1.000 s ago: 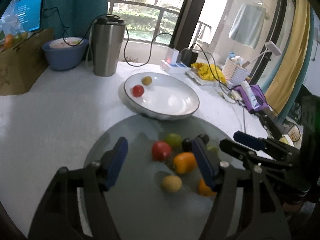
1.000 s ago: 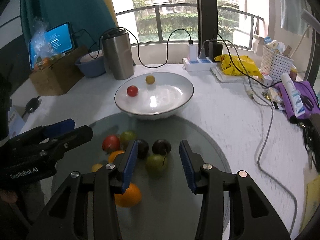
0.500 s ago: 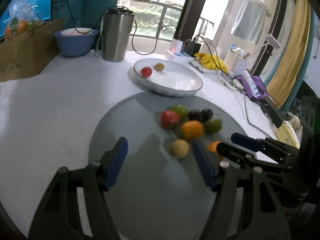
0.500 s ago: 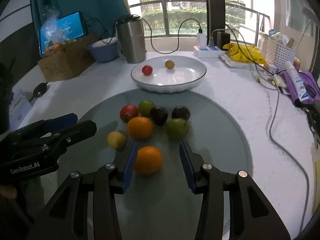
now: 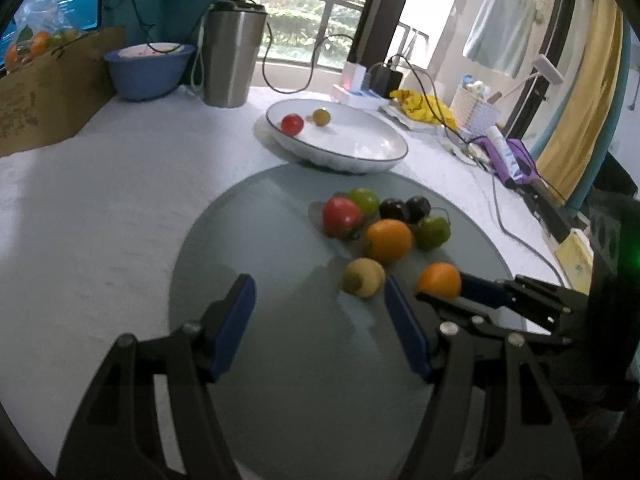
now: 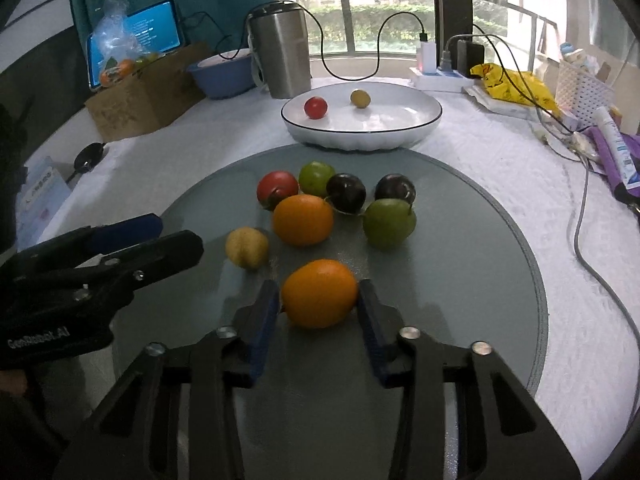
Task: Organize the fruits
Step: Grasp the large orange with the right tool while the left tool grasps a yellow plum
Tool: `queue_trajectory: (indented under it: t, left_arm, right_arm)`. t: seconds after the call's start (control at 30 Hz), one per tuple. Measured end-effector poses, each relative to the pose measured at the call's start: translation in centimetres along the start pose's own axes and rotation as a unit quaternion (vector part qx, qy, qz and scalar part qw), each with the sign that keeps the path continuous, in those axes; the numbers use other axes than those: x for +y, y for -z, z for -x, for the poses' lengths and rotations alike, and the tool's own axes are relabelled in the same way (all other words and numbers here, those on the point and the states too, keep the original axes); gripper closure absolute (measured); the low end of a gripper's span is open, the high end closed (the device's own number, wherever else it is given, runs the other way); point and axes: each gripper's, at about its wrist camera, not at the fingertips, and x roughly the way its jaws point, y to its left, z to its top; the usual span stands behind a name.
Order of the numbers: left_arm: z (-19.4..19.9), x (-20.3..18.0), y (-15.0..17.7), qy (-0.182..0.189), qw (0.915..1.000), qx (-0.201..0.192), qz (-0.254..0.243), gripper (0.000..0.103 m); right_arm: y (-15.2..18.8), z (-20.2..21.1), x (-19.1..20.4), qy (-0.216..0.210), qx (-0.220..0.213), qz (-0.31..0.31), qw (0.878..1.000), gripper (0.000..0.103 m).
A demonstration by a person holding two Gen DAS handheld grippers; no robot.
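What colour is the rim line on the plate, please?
A thin dark line on the white plate; right wrist view shows it best.

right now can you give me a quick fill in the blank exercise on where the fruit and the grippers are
1. The white plate holds ____ fruits.
2. The fruit between the right gripper pads is an ____.
3. Nothing sits between the jaws of the ____ gripper, which stand apart over the glass disc.
4. The yellow fruit lies on the glass beside the nearer orange, not on the ____.

Missing words: two; orange; left; plate
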Motion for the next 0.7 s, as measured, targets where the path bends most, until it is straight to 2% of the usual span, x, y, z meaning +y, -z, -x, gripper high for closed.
queue_trajectory:
  t: [0.3,0.47,0.53,0.6,0.7]
  left_arm:
    - [-1.7,-1.8,-0.3,0.000,0.9993,0.016,-0.034,0.035]
    - [-2.8,-2.6,-0.4,-0.001,0.9985,0.029,-0.045,0.035]
    - [-3.0,-2.8,-0.4,0.000,0.9982,0.032,-0.050,0.040]
    - [-3.2,-3.0,-0.4,0.000,0.9978,0.035,-0.056,0.050]
    - [-3.6,-3.1,-0.4,0.004,0.9976,0.037,-0.059,0.057]
  right_arm:
    - [-0.6,1.5,-1.5,0.005,-0.022,-0.006,1.000,0.064]
    - [-0.8,1.9,-2.3,0.005,-0.030,-0.007,1.000,0.069]
    - [-0.8,1.8,-2.4,0.000,-0.028,-0.007,1.000,0.069]
    - [-0.8,1.8,-2.4,-0.001,-0.028,-0.007,1.000,0.069]
    - [-0.9,1.6,-2.6,-0.006,-0.025,-0.015,1.000,0.068]
